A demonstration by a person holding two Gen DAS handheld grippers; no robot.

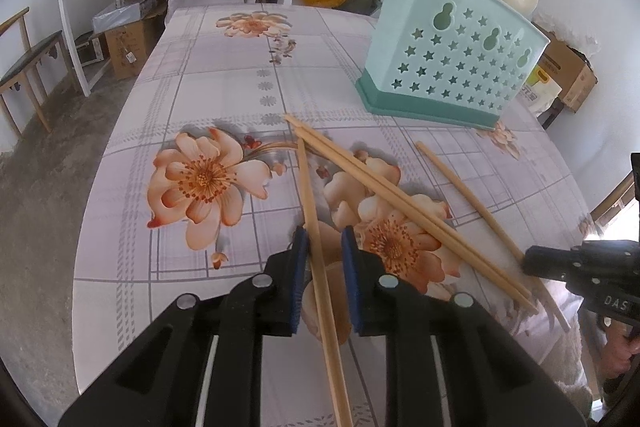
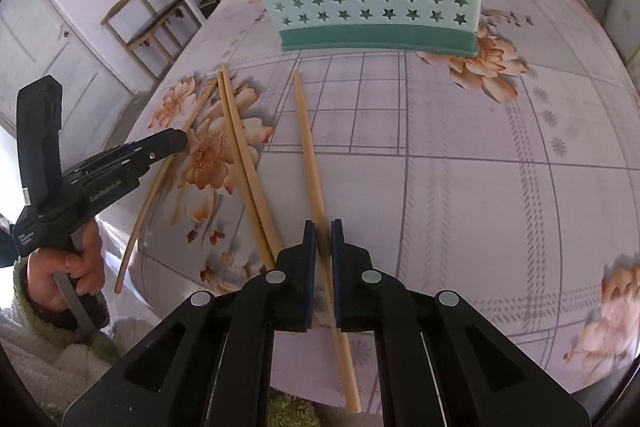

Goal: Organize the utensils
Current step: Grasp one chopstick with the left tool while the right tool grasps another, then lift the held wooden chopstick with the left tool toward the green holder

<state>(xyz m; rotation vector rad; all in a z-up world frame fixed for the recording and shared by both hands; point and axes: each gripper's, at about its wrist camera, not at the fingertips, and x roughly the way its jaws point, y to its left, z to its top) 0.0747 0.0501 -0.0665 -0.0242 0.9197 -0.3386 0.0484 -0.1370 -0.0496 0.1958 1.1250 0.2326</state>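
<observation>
One chopstick (image 1: 320, 259) runs between the left gripper (image 1: 324, 239) fingers, which stand apart around it, released. The right gripper (image 2: 323, 235) fingers are nearly together around another chopstick (image 2: 310, 155), seemingly grasping it, though blur hides the contact. A chopstick pair (image 1: 400, 203) lies crossed between the two on the floral surface (image 1: 208, 79). The teal holder (image 1: 452, 55) stands upright beyond, well apart.

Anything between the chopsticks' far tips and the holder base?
Nothing: bare tablecloth between the chopsticks and the teal holder, seen in the right wrist view.
</observation>
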